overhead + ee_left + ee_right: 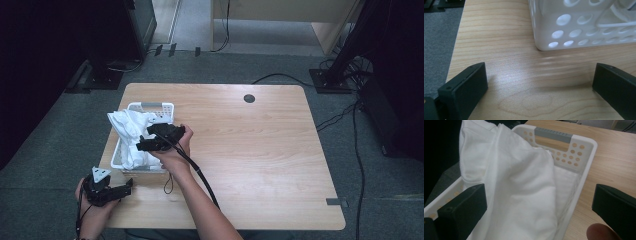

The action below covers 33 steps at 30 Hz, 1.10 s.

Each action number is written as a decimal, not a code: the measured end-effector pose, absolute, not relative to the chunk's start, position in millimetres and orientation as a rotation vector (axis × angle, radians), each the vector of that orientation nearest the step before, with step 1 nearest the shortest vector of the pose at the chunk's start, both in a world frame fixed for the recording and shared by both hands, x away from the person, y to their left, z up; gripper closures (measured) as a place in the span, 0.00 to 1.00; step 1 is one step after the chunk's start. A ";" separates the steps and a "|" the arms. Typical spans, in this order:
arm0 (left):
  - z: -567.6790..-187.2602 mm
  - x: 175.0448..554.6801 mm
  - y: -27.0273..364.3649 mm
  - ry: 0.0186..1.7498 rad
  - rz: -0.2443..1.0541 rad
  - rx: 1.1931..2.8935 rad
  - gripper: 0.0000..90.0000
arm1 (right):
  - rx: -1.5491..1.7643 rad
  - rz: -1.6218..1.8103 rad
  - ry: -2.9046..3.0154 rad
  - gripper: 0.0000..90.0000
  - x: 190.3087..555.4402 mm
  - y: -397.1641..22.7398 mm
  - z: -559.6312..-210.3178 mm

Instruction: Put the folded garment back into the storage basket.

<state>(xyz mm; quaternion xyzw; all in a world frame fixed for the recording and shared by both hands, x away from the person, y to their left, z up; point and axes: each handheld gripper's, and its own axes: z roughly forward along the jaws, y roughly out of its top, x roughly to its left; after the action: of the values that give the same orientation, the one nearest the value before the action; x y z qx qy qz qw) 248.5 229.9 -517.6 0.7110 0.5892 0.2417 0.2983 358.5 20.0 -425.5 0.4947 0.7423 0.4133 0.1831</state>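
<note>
One pale wooden table with rounded corners and visible grain carries one white plastic basket, its walls pierced with round holes, near the table's left edge. One crumpled white cloth fills the basket and spills over its left rim. Two black grippers: the right gripper hangs over the basket, jaws wide apart; the left gripper sits before the basket's near corner, jaws likewise spread, gripping nothing.

Basket at table's left edge, cloth in it, spilling over its left rim
</note>
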 end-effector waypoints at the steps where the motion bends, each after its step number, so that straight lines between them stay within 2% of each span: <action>1: -517.5 248.5 230.0 1.565 0.642 1.891 0.00 | 1.396 1.164 2.094 0.00 358.7 18.4 -425.8; 33: -517.6 248.4 229.5 1.567 0.642 1.891 0.00 | 1.475 1.111 2.041 0.00 357.3 -26.0 -444.9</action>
<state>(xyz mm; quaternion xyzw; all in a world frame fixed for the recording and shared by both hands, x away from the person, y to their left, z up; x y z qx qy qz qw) 248.4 229.5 -517.6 0.7112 0.5896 0.2415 0.2970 357.3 -26.0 -444.9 0.5257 0.7276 0.3960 0.1932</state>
